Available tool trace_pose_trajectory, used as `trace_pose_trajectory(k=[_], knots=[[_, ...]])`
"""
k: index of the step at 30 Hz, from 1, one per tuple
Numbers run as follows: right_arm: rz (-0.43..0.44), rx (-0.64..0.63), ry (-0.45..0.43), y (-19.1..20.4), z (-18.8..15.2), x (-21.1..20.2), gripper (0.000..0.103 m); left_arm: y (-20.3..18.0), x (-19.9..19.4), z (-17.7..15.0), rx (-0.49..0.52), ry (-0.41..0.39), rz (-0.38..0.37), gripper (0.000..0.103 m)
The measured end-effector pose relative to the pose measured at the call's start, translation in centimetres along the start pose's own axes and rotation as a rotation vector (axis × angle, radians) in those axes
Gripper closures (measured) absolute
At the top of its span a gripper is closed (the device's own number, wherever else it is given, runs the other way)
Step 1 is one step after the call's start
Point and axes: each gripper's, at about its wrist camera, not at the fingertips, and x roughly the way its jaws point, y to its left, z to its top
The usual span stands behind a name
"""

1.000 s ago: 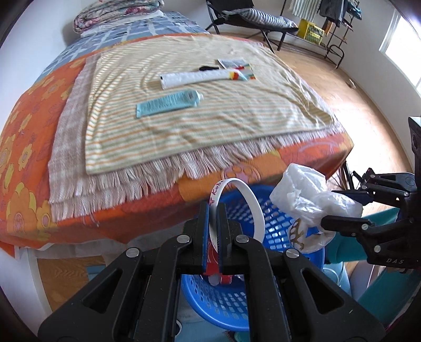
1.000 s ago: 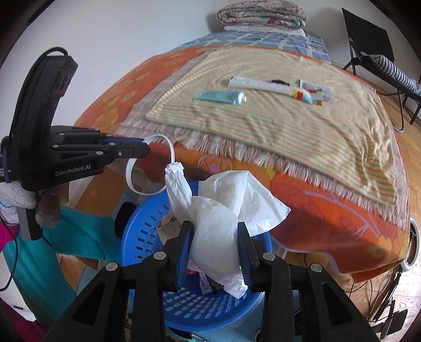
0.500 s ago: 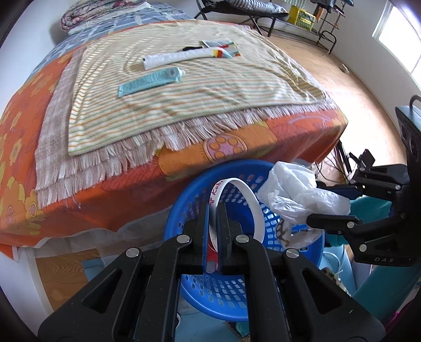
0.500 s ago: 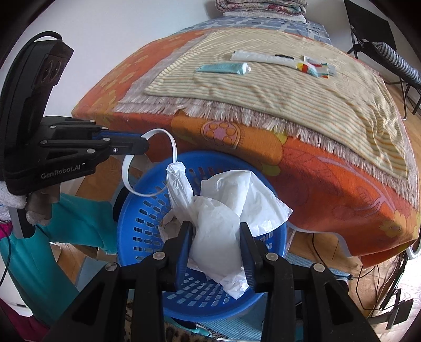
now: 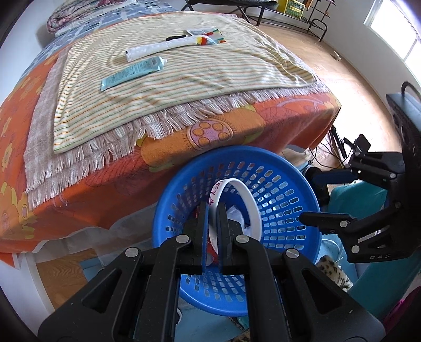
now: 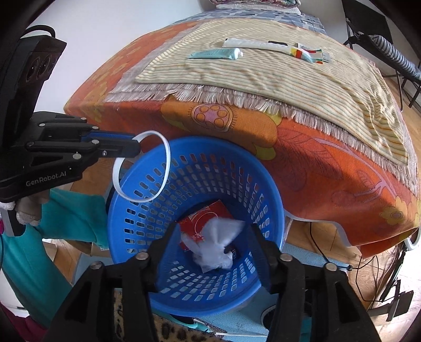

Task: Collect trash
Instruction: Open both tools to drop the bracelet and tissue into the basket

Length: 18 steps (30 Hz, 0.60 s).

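A blue perforated basket [image 5: 289,181] [image 6: 263,189] stands on the floor against the bed's front edge. My left gripper [image 5: 212,207] [image 6: 135,151] is shut on a white paper loop [image 5: 246,194] [image 6: 165,157] and holds it over the basket's left rim. My right gripper [image 6: 213,234] [image 5: 305,197] is open and empty above the basket. A crumpled white plastic bag [image 6: 215,247] lies at the basket's bottom on a red wrapper [image 6: 202,218].
On the striped cloth [image 5: 210,68] on the bed lie a teal tube [image 5: 134,69] [image 6: 218,54], a white tube [image 5: 163,47] [image 6: 260,44] and colourful wrappers [image 5: 210,36] [image 6: 313,54]. Cables [image 6: 368,268] lie on the floor at right. A chair [image 5: 252,8] stands behind.
My right gripper opened and the white plastic bag dropped into the basket. Both grippers moved lower and closer over the basket. The left still holds the loop.
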Motion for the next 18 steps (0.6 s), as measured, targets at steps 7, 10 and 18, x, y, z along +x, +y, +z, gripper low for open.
trace_pose_trajectory(k=[7,10,18], knots=[[-0.034,-0.012,-0.013,0.14,0.07,-0.28,0.028,0.22,0.38,0.09,-0.014,0.015,-0.002,0.074],[-0.045,-0.015,-0.015,0.13,0.11,-0.32,0.024,0.23,0.17,0.16,-0.012,0.003,-0.004,0.061],[-0.06,-0.002,-0.027,-0.26,0.38,-0.67,0.019,0.57,0.45,0.63,-0.017,0.015,-0.005,0.061]])
